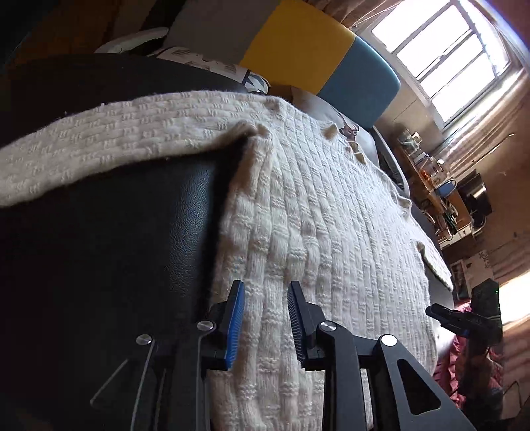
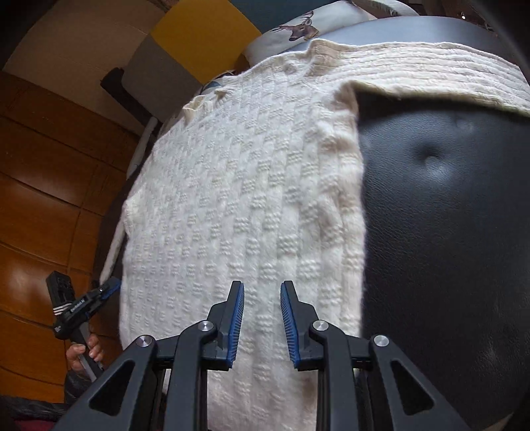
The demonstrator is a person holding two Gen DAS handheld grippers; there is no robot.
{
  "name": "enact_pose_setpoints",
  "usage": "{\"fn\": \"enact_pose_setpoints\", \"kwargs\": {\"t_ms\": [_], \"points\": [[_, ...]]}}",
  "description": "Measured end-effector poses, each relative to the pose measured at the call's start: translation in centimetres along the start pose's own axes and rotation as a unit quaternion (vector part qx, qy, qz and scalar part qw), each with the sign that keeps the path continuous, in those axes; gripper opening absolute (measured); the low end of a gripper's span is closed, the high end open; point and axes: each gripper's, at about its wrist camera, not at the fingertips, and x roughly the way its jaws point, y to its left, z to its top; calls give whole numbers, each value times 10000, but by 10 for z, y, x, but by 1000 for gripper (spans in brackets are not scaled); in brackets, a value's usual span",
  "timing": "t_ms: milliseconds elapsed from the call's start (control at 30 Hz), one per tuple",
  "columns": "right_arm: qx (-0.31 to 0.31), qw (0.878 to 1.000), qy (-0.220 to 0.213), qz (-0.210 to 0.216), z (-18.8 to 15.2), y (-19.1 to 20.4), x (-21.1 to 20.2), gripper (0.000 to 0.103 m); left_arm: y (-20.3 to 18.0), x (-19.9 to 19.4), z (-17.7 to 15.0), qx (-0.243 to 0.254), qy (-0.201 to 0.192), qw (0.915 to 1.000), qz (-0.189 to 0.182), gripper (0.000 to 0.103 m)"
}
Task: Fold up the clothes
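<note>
The sweater (image 1: 314, 212) is lying spread flat across the black seat (image 1: 132, 232), filling mid-frame, sleeves out, ready for folding. Both grippers, left (image 1: 265, 326) and right (image 2: 261, 323), are being held above it, jaws slightly spread, pinching nothing.

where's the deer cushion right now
The deer cushion sits at the top of the right wrist view, just beyond the far edge of the cream knit sweater, beside the yellow panel.
</note>
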Motion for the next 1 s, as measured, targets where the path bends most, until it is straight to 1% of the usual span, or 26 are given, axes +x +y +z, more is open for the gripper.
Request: {"fn": "enact_pose_setpoints", "kwargs": {"t_ms": [33,100,133,167,233,267,300,333,367,400,467,500,567,600,633,667,700,733,767,800,833,867,933,967,1000], "points": [[-45,10000,8,-71,-3,0,-1,24,-1,2,-1,16,17,9999,115,33],[-257,9990,44,-351,-7,4,0,24,-7,6,-5,167,53,9993,327,30],[-395,9979,82,-506,-8,7,2,23,-10,8,-8,264,71,9987,429,14],[-533,9963,133,-659,-9,8,3,21,-13,8,-10,338,90,9981,513,5],[-800,9911,253,-1029,-10,10,6,17,-17,4,-16,431,127,9969,641,5],[-851,9889,295,-1186,-9,10,7,14,-17,3,-18,453,137,9964,699,5],[-835,9877,315,-1281,-8,9,7,12,-14,2,-20,449,136,9961,750,5],[-791,9880,319,-1288,-7,7,6,12,-12,2,-21,445,136,9957,801,5],[-761,9888,312,-1246,-6,5,6,13,-9,1,-23,440,136,9953,852,6],[-759,9893,296,-1207,-6,4,5,13,-7,0,-23,372,130,9959,820,6],[-631,9925,222,-1024,-6,0,-1,16,-2,-4,-17,78,112,9981,600,6],[-485,9948,106,-886,-5,-4,-9,18,-4,-8,-14,-34,63,9985,537,7],[34,9985,-381,-396,-1,-24,-36,22,-15,-19,-7,-31,-165,9991,384,6],[419,9966,-697,-98,2,-41,-53,22,-25,-24,-3,111,-281,9991,294,6],[824,9912,-1027,152,5,-60,-71,22,-37,-26,1,279,-364,9987,216,7],[1240,9822,-1374,308,7,-81,-88,23,-51,-25,4,476,-408,9979,151,13],[1639,9706,-1714,421,9,-102,-104,24,-65,-20,7,700,-414,9966,106,15],[2013,9573,-2015,492,10,-124,-119,24,-80,-11,8,953,-373,9947,125,18],[2377,9440,-2239,463,13,-144,-130,25,-95,0,11,1155,-310,9927,163,18],[2753,9292,-2439,375,17,-163,-140,26,-108,12,14,1273,-197,9916,87,18],[3083,9122,-2682,312,18,-183,-149,28,-121,24,17,1356,-57,9907,-87,18],[3375,8946,-2919,247,18,-203,-158,28,-136,37,19,1487,38,9887,-179,18],[3922,8593,-3283,89,20,-243,-174,28,-166,61,23,1848,153,9826,-138,18],[4133,8438,-3421,70,22,-260,-179,28,-181,74,25,1980,227,9799,-111,18],[4329,8293,-3533,32,25,-276,-184,28,-195,86,30,2057,309,9780,-181,18]]}}
